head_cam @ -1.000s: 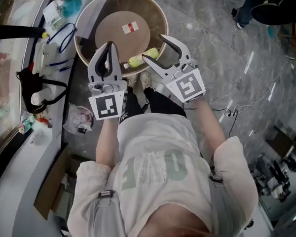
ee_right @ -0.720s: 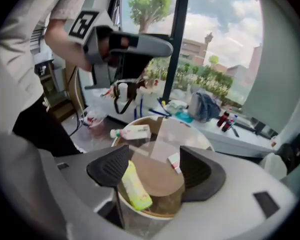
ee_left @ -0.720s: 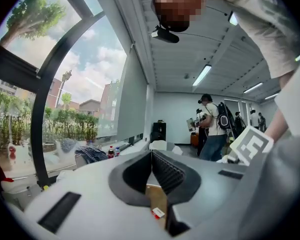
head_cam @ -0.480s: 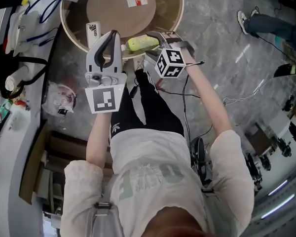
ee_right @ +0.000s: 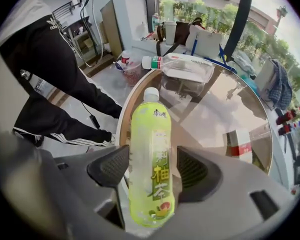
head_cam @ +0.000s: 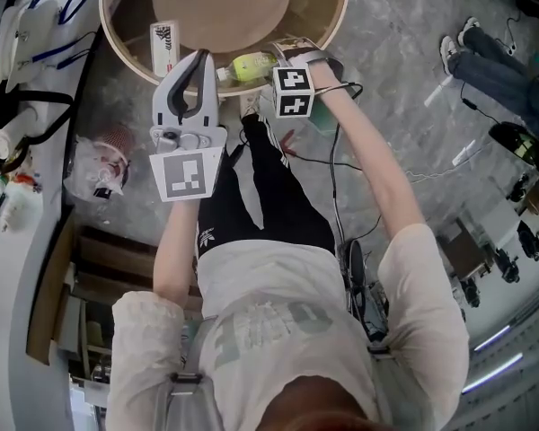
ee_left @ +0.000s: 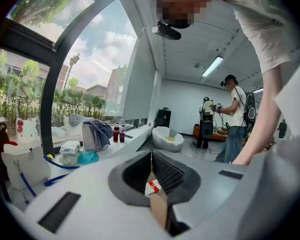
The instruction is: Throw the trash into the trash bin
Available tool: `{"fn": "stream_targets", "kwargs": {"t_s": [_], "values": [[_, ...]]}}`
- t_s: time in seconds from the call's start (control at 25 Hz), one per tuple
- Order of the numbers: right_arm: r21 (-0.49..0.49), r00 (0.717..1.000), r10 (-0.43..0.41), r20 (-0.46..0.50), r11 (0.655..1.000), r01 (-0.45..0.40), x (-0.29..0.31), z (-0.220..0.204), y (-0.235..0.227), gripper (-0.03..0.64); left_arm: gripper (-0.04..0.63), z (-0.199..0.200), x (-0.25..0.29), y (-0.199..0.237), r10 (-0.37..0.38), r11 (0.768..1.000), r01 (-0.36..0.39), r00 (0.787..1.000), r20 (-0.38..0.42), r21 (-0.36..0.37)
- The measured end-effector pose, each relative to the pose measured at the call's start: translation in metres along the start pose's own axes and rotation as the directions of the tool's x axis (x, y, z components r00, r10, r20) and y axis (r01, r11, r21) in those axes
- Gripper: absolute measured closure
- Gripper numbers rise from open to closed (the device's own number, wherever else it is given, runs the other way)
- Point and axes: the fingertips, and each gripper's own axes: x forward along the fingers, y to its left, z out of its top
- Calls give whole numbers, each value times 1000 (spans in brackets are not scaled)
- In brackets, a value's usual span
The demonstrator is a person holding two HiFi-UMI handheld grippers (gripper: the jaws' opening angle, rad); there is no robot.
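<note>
One bottle (ee_right: 150, 134) is the trash in hand. It is pale green with a white cap (ee_right: 151, 94) and lies lengthwise between the fingers of the right gripper (ee_right: 153, 161), base toward the palm and cap out past the fingertips. The ribbed pads meet its two sides low on the label, so we read the fingers as closed on it, though the squeeze looks light.

We take it for thin plastic: light, smooth and round, with a wall that dents under a hard pinch and a glossy sleeve that could slide on the pads. We cannot tell how full it is. The hold sits nearer the base than the middle, so we would expect the cap end to dip on a fast swing. A grip at mid-body, firm but not crushing, would suit it better.

Just under the fingertips runs the wooden rim of a round table (ee_right: 126, 104). Beyond the right finger a red-and-white carton (ee_right: 240, 145) stands on the table top.

The left gripper (ee_left: 151, 156) has its fingers together at the tips. Low in the gap between them shows a brown sliver with a red-and-white mark. We cannot tell whether it is held or merely lies beyond.

The bin (head_cam: 115, 142) stands on the floor, well off to the outer side of the left fingers.
</note>
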Motion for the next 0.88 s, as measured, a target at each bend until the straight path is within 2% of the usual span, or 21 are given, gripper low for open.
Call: {"fn": "stream_targets", "kwargs": {"t_s": [0.28, 0.44, 0.6, 0.72, 0.8, 0.88], "values": [[56, 995, 55, -78, 997, -51, 7, -2, 9, 315, 582, 5, -11, 5, -12, 1000, 12, 1000, -1, -18], [102, 998, 48, -50, 994, -42, 3, 10, -1, 330, 582, 5, -12, 10, 3, 1000, -4, 1000, -1, -15], [139, 999, -51, 3, 989, 50, -31, 29, -34, 330, 581, 30, -7, 16, -7, 1000, 7, 999, 33, 3], [136, 988, -149, 51, 981, 141, -86, 59, -57, 330, 582, 73, -11, 19, -16, 1000, 14, 997, 74, 24], [179, 963, -249, 105, 957, 228, -135, 80, -82, 330, 583, 114, -11, 18, -28, 999, 25, 991, 129, 20], [273, 917, -364, 164, 910, 313, -188, 98, -104, 330, 583, 162, -14, 9, -61, 998, 56, 976, 208, 25]]}}
